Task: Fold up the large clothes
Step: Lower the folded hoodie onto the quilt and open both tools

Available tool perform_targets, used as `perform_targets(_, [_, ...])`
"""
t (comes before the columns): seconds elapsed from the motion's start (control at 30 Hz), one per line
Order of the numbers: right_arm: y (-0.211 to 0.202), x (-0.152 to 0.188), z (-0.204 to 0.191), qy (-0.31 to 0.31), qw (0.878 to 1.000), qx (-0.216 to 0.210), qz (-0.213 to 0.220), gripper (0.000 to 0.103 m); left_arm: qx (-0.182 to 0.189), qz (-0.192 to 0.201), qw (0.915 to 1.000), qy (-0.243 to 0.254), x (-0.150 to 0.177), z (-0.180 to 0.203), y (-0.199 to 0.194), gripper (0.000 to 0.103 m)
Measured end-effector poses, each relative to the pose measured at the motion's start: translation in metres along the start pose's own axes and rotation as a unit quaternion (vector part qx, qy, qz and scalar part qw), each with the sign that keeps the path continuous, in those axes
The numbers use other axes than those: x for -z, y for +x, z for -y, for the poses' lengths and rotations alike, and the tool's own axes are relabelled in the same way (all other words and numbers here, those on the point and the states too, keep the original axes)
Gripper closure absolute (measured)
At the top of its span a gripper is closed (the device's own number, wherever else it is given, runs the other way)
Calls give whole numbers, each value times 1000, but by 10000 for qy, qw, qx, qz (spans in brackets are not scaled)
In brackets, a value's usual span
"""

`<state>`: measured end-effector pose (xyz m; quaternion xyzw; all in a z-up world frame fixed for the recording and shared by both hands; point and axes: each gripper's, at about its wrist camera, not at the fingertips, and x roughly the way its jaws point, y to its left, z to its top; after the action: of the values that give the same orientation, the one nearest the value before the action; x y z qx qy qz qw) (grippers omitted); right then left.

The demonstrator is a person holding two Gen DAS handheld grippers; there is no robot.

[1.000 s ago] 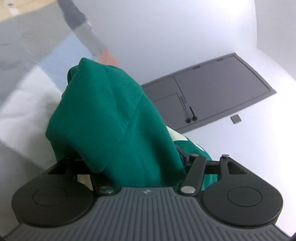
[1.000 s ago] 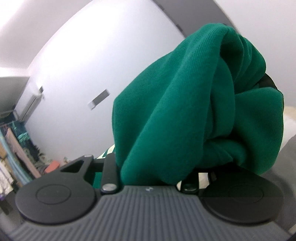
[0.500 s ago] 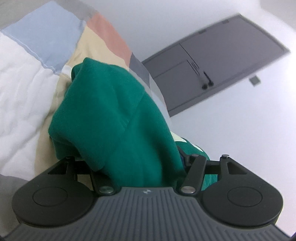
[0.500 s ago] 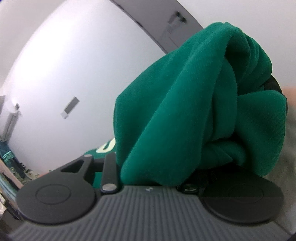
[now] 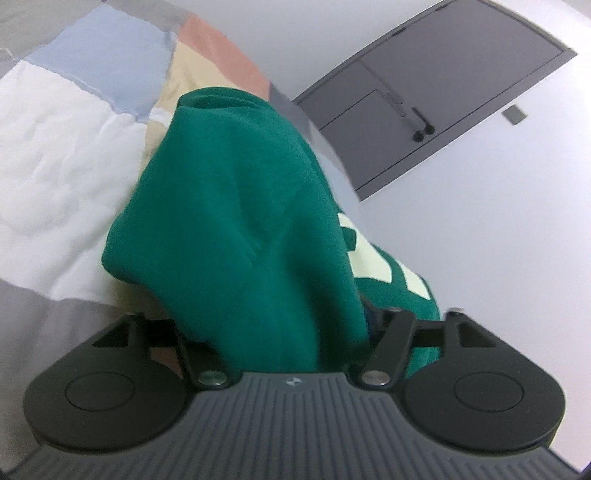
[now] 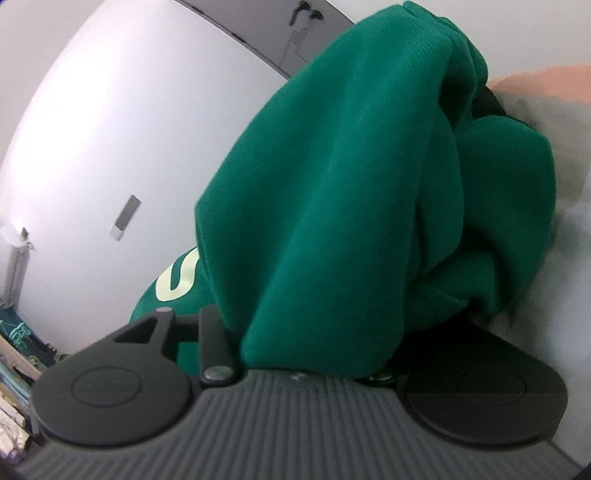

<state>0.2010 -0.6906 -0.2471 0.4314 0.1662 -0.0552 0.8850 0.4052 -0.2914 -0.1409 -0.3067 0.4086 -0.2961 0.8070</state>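
Two wrist views, each almost filled by one green sweatshirt (image 5: 236, 229).

Left wrist view: the sweatshirt rises from the lower centre of the frame in a thick bunch, draped over the left gripper (image 5: 291, 321). Its fingers are hidden under the cloth, so only the black linkage arms and round housings along the bottom edge show. The jaws have just been opening, with the cloth still bunched between them; whether the pads press on it cannot be told. Pale lettering (image 5: 369, 254) shows on the cloth at centre right. A patchwork quilt (image 5: 66, 155) in white, light blue, cream, salmon and grey fills the left side. A second ago it was only a blurred band at the far left; now it spreads across the upper left and reaches behind the sweatshirt. The grey door (image 5: 461, 85) on the white wall has shifted from centre right to the upper right corner. More of the lettering shows than before.

Right wrist view: the sweatshirt (image 6: 351, 206) stands in heavy folds from the bottom centre to the top right, covering the right gripper (image 6: 314, 354). Its jaws have also just been opening with cloth between them, and the grip itself is hidden. A pale curved letter (image 6: 177, 284) peeks out at lower left. The quilt (image 6: 554, 122) now appears at the right edge, salmon above grey, where a second ago there was mostly wall. The door (image 6: 280, 33) has slid to the top edge.
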Motion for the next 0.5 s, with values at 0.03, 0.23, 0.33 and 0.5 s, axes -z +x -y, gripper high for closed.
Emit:
perform_targets(0.03, [-1, 0, -2, 39, 9999, 80, -49, 44, -134, -6, 9999, -8, 0, 2, -4, 18])
perform_targets(0.23, [-30, 14, -27, 149, 9982, 575, -114, 38, -581, 77, 9977, 335, 7, 21, -61, 16])
perform_targets(0.33, [-57, 21, -39, -73, 9970, 767, -39, 39, -834, 197, 9927, 845, 8, 44, -95, 16])
perform_targets(0.5, [-95, 28, -86, -544, 9955, 765, 111, 39, -911, 429, 9817, 1618, 12, 94, -157, 16])
